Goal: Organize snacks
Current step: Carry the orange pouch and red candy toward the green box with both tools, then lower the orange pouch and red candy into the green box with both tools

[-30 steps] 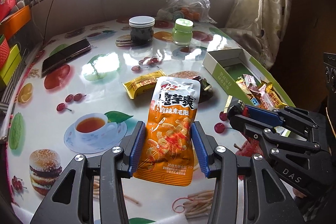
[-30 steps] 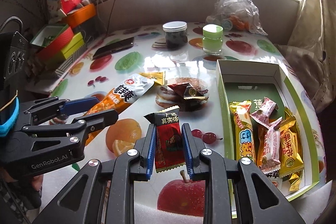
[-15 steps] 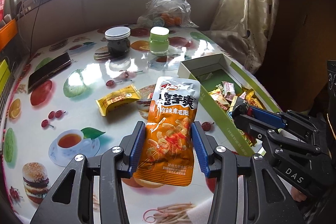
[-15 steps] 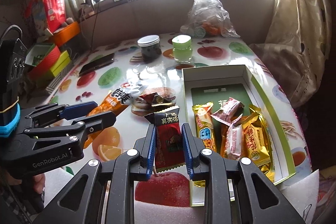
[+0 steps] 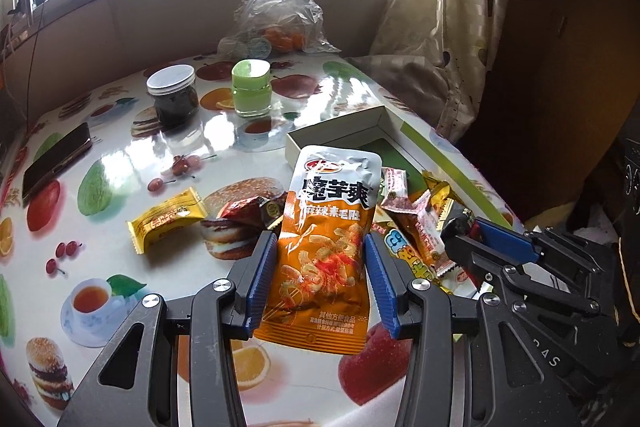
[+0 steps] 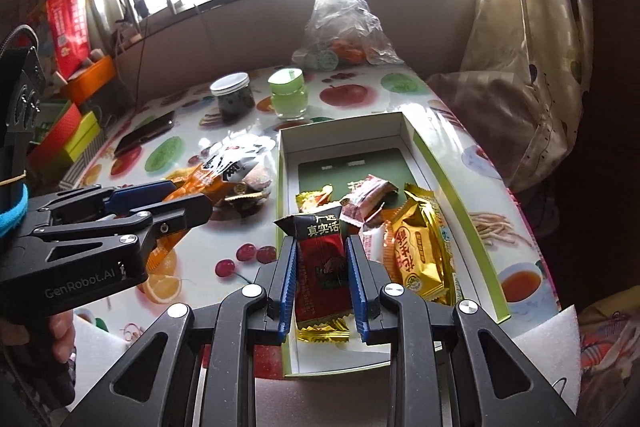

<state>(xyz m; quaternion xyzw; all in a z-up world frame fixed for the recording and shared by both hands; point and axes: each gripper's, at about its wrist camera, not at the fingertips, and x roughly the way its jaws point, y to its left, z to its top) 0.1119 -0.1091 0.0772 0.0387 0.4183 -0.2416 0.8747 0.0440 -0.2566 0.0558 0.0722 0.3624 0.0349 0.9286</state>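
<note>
My left gripper (image 5: 320, 267) is shut on an orange and silver snack pouch (image 5: 328, 227), held above the table beside the box. My right gripper (image 6: 322, 271) is shut on a red and black snack packet (image 6: 320, 259), held over the near end of the green-rimmed white box (image 6: 452, 179). The box holds several wrapped snacks, among them a gold packet (image 6: 420, 247). On the table lie a yellow packet (image 5: 168, 219) and a red-brown packet (image 5: 244, 207). The right gripper shows in the left wrist view (image 5: 468, 231), and the left gripper in the right wrist view (image 6: 192, 203).
A dark jar with a white lid (image 5: 172, 95), a green jar (image 5: 252, 87) and a plastic bag of fruit (image 5: 276, 15) stand at the back. A phone (image 5: 56, 159) lies at the left. Coloured boxes (image 6: 72, 131) sit off the table's left side. A curtain (image 6: 528, 47) hangs at the right.
Both grippers have risen and moved right toward the box with their snacks. The right gripper's packet is now over the box's near end.
</note>
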